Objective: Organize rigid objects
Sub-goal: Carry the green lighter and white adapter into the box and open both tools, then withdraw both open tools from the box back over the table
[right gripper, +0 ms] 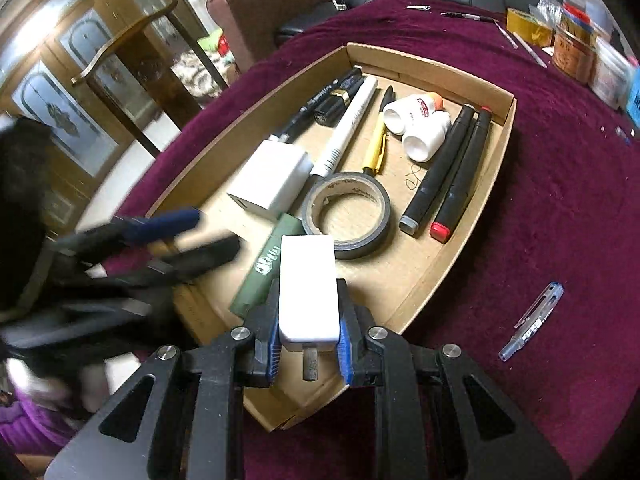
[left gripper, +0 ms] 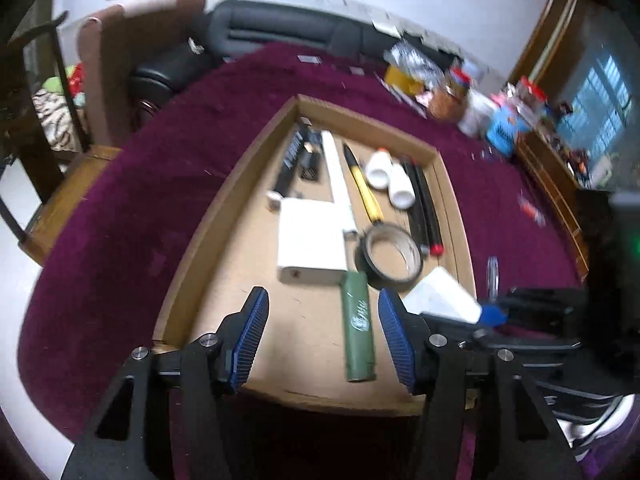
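Note:
A shallow cardboard tray (left gripper: 224, 184) (right gripper: 502, 148) lies on the maroon cloth. It holds a green tube (left gripper: 358, 324) (right gripper: 266, 264), a white charger block (left gripper: 310, 240) (right gripper: 272, 180), a tape roll (left gripper: 390, 254) (right gripper: 346, 214), pens, markers and two white bottles (left gripper: 390, 178) (right gripper: 418, 126). My left gripper (left gripper: 322, 312) is open above the tray's near end, the green tube just inside its right finger. My right gripper (right gripper: 307, 312) is shut on a white plug adapter (right gripper: 307, 288) (left gripper: 440, 296), held over the tray's near end. The left gripper (right gripper: 188, 236) shows blurred in the right wrist view.
A clear blue pen (right gripper: 532, 320) (left gripper: 492, 272) lies on the cloth right of the tray. Boxes, jars and packets (left gripper: 452, 84) (right gripper: 572, 44) crowd the table's far right. A black sofa (left gripper: 276, 28) and a chair (left gripper: 104, 76) stand behind the table.

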`<action>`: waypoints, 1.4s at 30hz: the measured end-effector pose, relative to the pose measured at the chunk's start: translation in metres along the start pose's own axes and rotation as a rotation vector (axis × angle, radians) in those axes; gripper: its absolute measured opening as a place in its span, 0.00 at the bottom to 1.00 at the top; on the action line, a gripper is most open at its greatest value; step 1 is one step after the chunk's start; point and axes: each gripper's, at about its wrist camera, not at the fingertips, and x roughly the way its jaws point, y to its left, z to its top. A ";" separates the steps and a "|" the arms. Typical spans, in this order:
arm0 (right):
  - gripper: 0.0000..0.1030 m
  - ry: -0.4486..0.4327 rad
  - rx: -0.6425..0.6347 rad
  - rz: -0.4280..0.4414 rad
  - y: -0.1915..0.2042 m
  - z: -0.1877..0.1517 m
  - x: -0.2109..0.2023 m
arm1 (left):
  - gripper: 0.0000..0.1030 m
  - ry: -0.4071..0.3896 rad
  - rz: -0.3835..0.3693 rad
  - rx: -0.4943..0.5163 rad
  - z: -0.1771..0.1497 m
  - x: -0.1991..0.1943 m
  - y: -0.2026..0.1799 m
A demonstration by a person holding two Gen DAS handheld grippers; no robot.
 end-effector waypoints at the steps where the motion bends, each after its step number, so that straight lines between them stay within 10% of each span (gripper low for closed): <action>1: 0.20 0.003 -0.006 -0.016 0.002 0.000 0.003 | 0.52 -0.015 0.007 -0.004 0.002 -0.002 0.002; 28: 0.38 -0.275 -0.008 -0.409 -0.017 -0.018 -0.066 | 0.60 -0.202 0.099 -0.065 0.000 -0.034 -0.001; 42: 0.44 -0.286 0.061 -0.427 -0.053 -0.036 -0.074 | 0.99 -0.651 0.396 0.026 -0.017 -0.097 -0.050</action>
